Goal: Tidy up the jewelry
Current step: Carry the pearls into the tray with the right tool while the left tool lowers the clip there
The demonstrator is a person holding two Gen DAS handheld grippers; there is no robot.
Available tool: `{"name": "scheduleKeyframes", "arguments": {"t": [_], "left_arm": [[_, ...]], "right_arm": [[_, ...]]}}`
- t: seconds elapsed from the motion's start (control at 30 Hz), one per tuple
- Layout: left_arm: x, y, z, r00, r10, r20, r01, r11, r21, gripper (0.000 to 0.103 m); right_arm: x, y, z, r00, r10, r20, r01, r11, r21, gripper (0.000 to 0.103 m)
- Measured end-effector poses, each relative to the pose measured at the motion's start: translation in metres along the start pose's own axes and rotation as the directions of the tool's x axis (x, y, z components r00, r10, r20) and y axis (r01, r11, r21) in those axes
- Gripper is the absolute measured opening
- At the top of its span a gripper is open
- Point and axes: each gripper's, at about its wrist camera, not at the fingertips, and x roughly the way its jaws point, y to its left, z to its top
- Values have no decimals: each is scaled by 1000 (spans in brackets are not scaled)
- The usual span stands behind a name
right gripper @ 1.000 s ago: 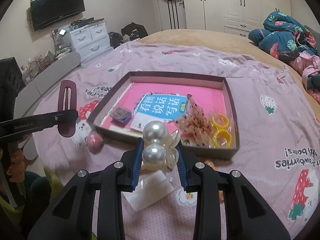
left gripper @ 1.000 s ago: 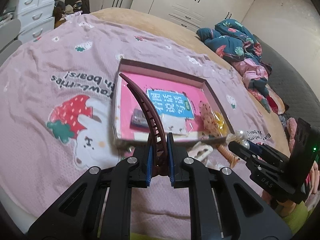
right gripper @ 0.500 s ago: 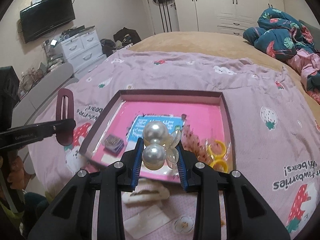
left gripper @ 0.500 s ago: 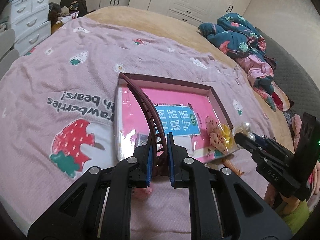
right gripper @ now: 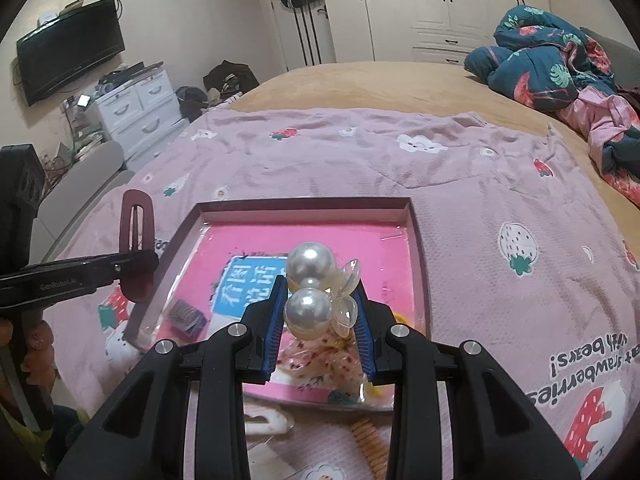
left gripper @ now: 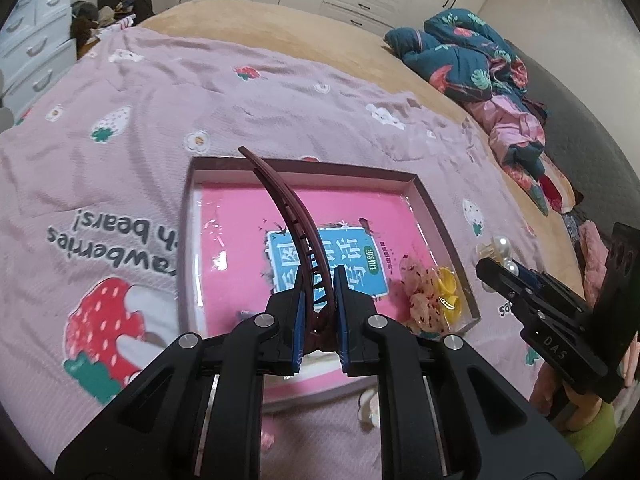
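- Your left gripper [left gripper: 318, 312] is clamped on a dark red curved clip [left gripper: 294, 216], which arcs up and away over the tray [left gripper: 434, 216].
- Your right gripper [right gripper: 320, 320] is closed on a pearl clip [right gripper: 310, 284], two large pearls stacked with clear petals at their right, held above the tray's near part.
- The tray lies on a pink strawberry blanket [right gripper: 500, 184] on the bed; a pink sheet with a blue label [left gripper: 360, 264] lines its floor.
- In the tray, near right: a speckled scrunchie [left gripper: 420, 292] touching yellow rings [left gripper: 450, 292]. Near left: a small dark comb clip [right gripper: 186, 316].
- Just outside the tray's near wall lie a white clip [right gripper: 266, 420] and a ribbed tan piece [right gripper: 370, 444].
- The left view shows the right gripper from the side at the tray's right edge, but your fingers hide most of the comb clip.
- The right view shows the red clip face-on with its long slot, left of the tray, and a TV [right gripper: 70, 50] and white drawers [right gripper: 136, 108] far left.
- A bundled teal quilt [right gripper: 556, 60] sits far right on the bed.
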Motion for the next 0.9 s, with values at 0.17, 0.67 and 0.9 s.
{"name": "scheduleKeyframes", "arguments": {"t": [0.17,0.67,0.9], "left_arm": [[22,-4,7,999,-10,-32,10,1000,8,6],[70,3,10,995,0,-99,3,1000,27,6],[77,10,6,993,-6,-117,8,1000,17,6]], "right_arm": [[11,-8,2,1000,-9,-16,10,1000,6,30],[53,13,-17,993,14,-114,-22,998,-65,30],[66,30,-31,988,21,-155,-38,994,-104,30]]}}
